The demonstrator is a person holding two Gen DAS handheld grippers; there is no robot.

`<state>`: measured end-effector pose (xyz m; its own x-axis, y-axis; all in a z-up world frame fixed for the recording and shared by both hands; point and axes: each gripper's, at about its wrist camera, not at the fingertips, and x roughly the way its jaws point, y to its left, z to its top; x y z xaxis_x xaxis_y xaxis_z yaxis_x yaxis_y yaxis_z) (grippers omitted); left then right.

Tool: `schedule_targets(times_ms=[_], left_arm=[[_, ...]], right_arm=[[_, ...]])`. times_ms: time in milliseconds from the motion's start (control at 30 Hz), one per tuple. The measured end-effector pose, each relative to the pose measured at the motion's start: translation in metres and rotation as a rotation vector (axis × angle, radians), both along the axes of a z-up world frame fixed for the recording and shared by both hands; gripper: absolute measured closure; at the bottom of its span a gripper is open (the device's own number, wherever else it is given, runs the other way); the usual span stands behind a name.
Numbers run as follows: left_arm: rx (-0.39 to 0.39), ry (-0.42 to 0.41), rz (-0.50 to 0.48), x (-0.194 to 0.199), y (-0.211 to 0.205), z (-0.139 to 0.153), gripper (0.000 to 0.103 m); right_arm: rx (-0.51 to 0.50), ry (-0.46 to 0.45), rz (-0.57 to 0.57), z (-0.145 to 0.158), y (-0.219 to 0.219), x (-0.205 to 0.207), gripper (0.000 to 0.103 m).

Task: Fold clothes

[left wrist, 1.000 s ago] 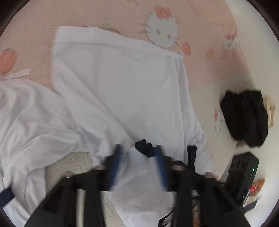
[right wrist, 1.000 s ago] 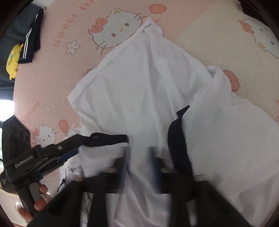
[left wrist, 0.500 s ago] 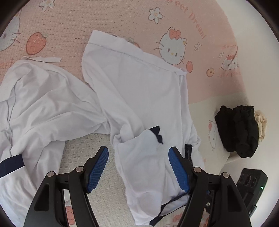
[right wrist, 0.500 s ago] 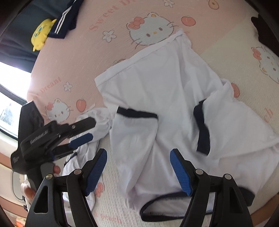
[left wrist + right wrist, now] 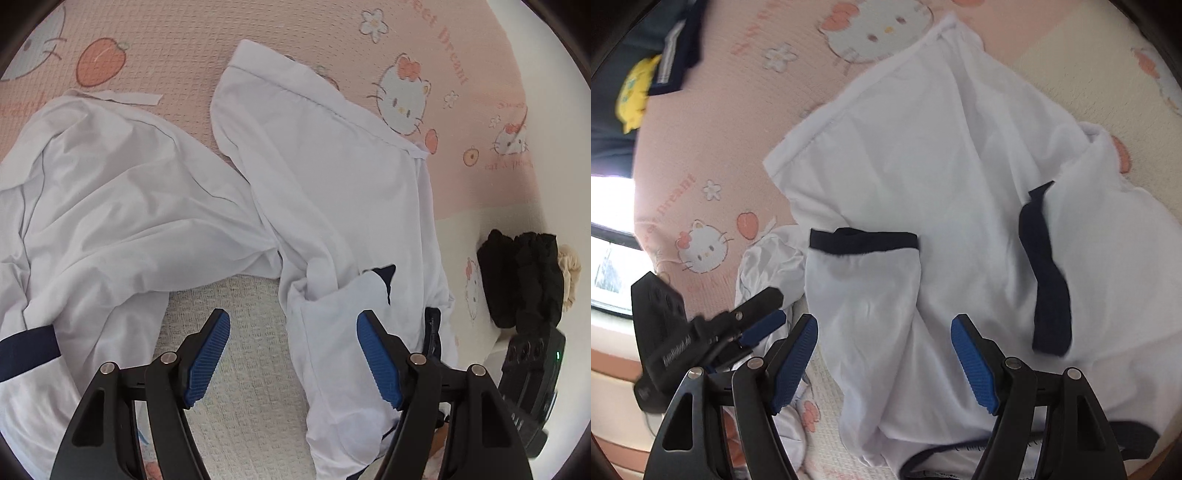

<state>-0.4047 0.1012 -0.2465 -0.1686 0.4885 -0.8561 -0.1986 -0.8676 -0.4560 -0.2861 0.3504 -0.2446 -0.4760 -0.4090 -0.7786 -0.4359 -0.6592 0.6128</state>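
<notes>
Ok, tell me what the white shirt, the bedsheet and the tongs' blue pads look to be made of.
White shirt: thin woven fabric, matte, by its soft wrinkles; the exact fibre is unclear.
Bedsheet: waffle-textured cloth with printed cartoons.
Blue pads: ribbed, matte, probably rubber or soft plastic.

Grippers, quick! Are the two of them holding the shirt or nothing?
Left gripper: open, holding nothing; its jaws have just been opening, above the white shirt.
Right gripper: open, holding nothing; jaws also just opened, the folded sleeve lying loose below.
</notes>
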Motion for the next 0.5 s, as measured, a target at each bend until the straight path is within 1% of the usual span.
schedule_targets(times_ms=[67, 133, 200, 267, 333, 400, 433, 500], left_arm=[[0.006, 0.001, 0.012, -0.002, -0.001, -0.001, 0.033], [0.016, -0.001, 0.028, -0.004, -0.002, -0.002, 0.033], [0.034, -0.005, 0.047, -0.005, -0.004, -0.005, 0.033], [0.042, -0.002, 0.094, -0.004, -0.006, -0.009, 0.033], [0.057, -0.003, 0.128, -0.003, -0.009, -0.012, 0.034], [0.096, -0.025, 0.149, -0.001, -0.012, -0.018, 0.037], [0.115, -0.037, 0.160, 0.000, -0.013, -0.020, 0.037], [0.168, -0.078, 0.162, 0.000, -0.014, -0.026, 0.037]], right_arm=[[-0.041, -0.043, 0.051, 0.002, 0.006, -0.014, 0.029], [-0.068, -0.058, 0.069, 0.004, 0.011, -0.024, 0.029], [-0.075, -0.024, 0.081, 0.005, 0.015, -0.032, 0.029], [-0.081, 0.006, 0.080, 0.000, 0.016, -0.035, 0.029], [-0.134, 0.007, 0.046, -0.013, 0.018, -0.035, 0.029], [-0.197, -0.043, -0.029, -0.028, 0.020, -0.033, 0.029], [-0.228, -0.049, -0.061, -0.033, 0.021, -0.035, 0.029], [-0.255, -0.049, -0.085, -0.036, 0.023, -0.037, 0.029]])
